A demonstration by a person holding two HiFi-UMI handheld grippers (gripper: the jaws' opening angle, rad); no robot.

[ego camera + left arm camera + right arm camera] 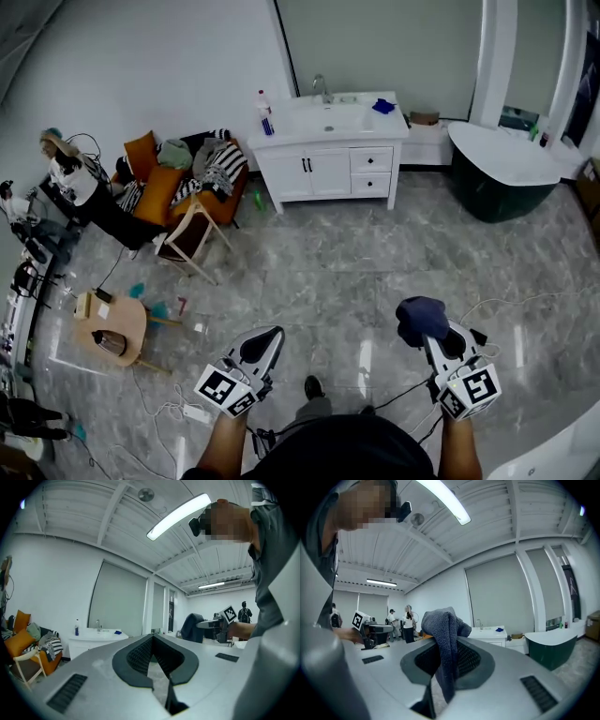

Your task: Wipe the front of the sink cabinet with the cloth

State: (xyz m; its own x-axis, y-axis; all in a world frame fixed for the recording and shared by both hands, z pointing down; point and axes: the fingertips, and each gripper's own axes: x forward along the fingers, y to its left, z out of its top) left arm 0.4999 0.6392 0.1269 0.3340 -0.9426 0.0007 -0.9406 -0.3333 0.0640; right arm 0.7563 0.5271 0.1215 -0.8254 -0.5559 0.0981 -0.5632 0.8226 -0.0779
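I stand on the grey marble-tiled floor [375,272], well apart from the white sink cabinet with 2 doors and 2 drawers [328,171], which stands against the far wall. My right tongs [433,336] are pinched on the dark blue knitted cloth [420,315]. In the right gripper view it bunches up above the tips and a fold hangs down between the ribbed black pads. My left tongs [269,337] are pressed together at the tips with nothing between them, and only a sliver of floor shows through the gap behind the tips. I hold both tongs low in front of me, the left 1 at my left and the right 1 at my right, both pointing toward the cabinet.

On the cabinet's white counter [291,124] a chrome tap [322,89] rises behind the basin. A small bright blue rag [383,106] lies near the right end and a white bottle with a blue base [265,112] stands at the left end. To the cabinet's right is a dark green bathtub with a white rim [502,183]. To its left is an orange sofa heaped with clothes [183,178], with a tilted wooden chair [192,234] just in front of it.
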